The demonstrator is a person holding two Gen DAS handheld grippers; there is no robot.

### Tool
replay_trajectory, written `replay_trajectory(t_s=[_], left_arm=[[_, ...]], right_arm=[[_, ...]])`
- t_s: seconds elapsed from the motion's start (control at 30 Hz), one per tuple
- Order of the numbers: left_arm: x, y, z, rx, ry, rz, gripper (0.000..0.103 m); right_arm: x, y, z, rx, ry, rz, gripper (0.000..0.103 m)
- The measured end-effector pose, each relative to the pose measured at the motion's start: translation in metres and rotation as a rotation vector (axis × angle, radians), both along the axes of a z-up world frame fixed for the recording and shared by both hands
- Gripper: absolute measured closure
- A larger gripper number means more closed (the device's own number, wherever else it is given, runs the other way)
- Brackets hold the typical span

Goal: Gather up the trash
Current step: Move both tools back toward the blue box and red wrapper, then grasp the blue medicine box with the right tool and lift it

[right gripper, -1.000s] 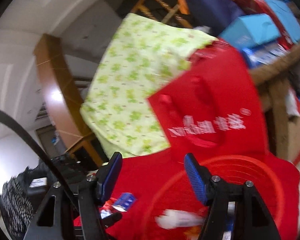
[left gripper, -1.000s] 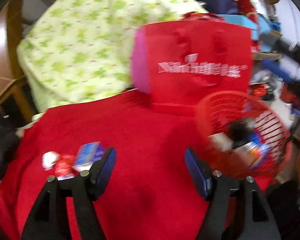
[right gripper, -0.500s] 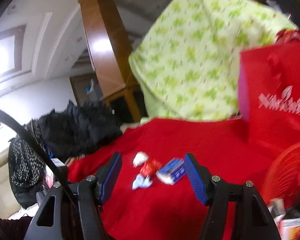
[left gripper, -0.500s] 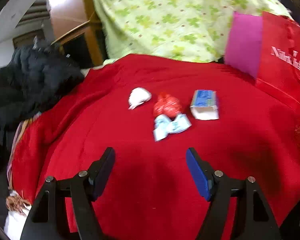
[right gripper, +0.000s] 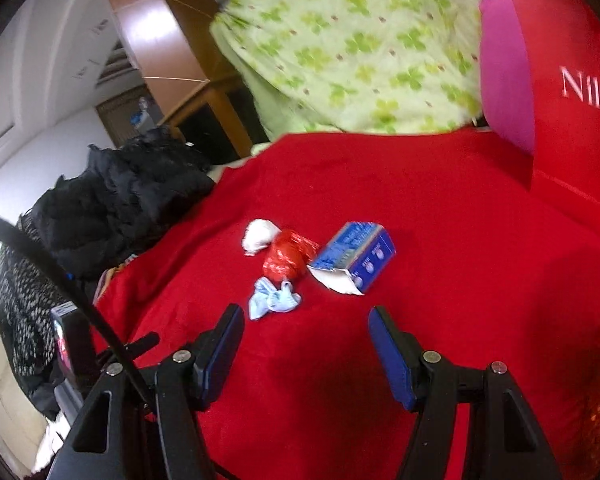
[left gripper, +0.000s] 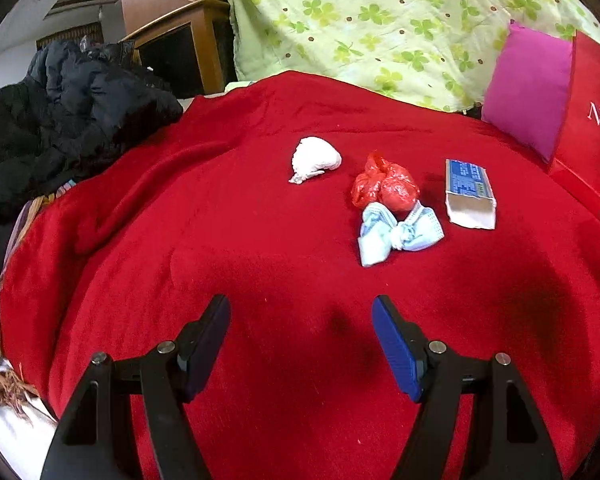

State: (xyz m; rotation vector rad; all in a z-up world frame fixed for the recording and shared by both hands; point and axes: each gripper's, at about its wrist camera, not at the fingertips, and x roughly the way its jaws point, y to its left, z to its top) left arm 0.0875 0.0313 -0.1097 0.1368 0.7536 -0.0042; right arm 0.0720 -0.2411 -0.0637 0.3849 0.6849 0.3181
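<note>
Trash lies clustered on red blanket (left gripper: 260, 300), beyond both grippers' parted, empty jaws; knotted blue mask (left gripper: 398, 236), judged light and soft, is best pinched at its central knot.

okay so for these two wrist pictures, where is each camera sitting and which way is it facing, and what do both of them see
Left wrist view: sits on the left gripper, looking forward and down over the red blanket at four trash pieces; its own open fingers show, empty.
Right wrist view: sits on the right gripper, aimed down at the same pile from further right; its open, empty fingers and a black cable show.
Shared: white wad, red plastic wad, blue face mask, blue carton, black jacket.
</note>
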Motion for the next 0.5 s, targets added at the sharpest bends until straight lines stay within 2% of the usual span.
replay_trajectory(t_s=[0.13,0.3,0.5], left_arm=[[0.004,0.003,-0.003,0.010,-0.005,0.005,0.029],[0.009,0.004,-0.006,0.024,-0.001,0.008,0.029],[0.013,0.000,-0.010,0.048,-0.001,-0.003,0.029]], right_arm=[[0.028,-0.001,-0.007,0.010,0.048,-0.025,0.035],[0.067,0.008,-0.006,-0.024,0.071,-0.020,0.035],[0.124,0.031,-0.008,-0.091,0.151,-0.039,0.035]])
